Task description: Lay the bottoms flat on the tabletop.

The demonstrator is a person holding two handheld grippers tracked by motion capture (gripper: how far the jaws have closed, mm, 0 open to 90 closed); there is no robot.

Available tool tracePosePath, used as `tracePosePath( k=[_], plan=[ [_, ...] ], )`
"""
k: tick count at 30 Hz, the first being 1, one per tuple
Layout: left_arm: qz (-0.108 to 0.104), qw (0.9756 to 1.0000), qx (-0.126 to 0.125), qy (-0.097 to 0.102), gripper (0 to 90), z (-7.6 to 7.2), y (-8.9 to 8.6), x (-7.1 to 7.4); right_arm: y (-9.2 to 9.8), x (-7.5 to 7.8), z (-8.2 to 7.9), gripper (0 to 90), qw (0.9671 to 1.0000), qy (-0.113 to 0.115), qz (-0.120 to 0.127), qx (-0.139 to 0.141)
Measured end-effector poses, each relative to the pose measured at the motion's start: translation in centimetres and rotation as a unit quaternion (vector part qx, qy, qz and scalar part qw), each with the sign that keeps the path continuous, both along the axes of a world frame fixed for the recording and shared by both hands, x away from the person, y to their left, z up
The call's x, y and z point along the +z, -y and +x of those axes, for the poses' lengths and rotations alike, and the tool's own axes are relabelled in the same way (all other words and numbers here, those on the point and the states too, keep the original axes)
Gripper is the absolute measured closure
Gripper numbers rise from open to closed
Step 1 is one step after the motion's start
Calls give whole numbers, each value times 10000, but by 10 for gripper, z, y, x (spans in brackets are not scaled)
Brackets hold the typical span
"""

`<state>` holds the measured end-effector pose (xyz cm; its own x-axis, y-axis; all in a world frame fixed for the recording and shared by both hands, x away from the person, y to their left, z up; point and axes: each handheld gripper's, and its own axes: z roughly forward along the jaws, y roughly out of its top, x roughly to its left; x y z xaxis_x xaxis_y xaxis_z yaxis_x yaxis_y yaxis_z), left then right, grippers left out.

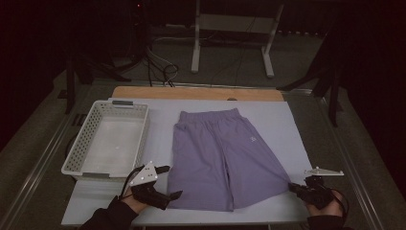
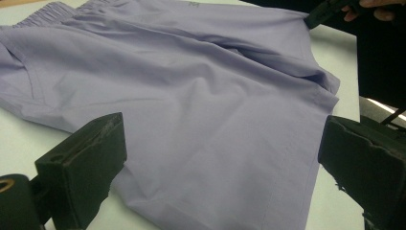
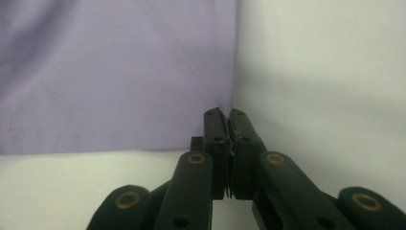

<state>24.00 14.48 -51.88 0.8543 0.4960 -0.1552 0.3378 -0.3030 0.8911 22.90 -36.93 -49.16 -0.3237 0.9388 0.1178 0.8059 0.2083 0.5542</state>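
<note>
Lilac shorts (image 1: 222, 158) lie flat mid-frame. The left gripper (image 1: 167, 182), jaws wide, straddles the lower-left hem; the right gripper (image 1: 293, 187), jaws pressed together, pinches the lower-right hem corner.

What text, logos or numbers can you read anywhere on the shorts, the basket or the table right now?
None can be read.
Shorts: a small white mark sits on one leg near the waistband, too small and blurred to make out.
Basket: a grey tab sits on the far rim, with no lettering to be seen.
Table: a plain pale surface, no markings.
</note>
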Motion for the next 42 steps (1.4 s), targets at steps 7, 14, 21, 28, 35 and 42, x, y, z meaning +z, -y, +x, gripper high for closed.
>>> tracePosePath(
  k=[7, 14, 21, 28, 35, 42],
  plan=[
    [9, 10000, -21, -12, 31, 0, 1, 0, 12, -8, -7, 876, 9990, -385, -29, -224],
    [57, 9999, -61, -72, 31, 0, 3, -1, 11, -3, -8, 803, 9998, -177, 97, -84],
    [82, 9998, -114, -117, 31, 1, 4, -2, 5, 3, -8, 523, 9979, 391, 424, 279],
    [132, 9995, -216, -184, 24, 1, 7, -3, -8, 8, -3, 273, 9905, 960, 776, 604],
    [198, 9992, -290, -212, 19, 2, 11, 0, -23, 9, 4, 136, 9813, 1223, 1012, 1091],
    [257, 9983, -438, -282, 2, 7, 19, 10, -43, 16, 21, 117, 9723, 1360, 1127, 1528]
  ],
)
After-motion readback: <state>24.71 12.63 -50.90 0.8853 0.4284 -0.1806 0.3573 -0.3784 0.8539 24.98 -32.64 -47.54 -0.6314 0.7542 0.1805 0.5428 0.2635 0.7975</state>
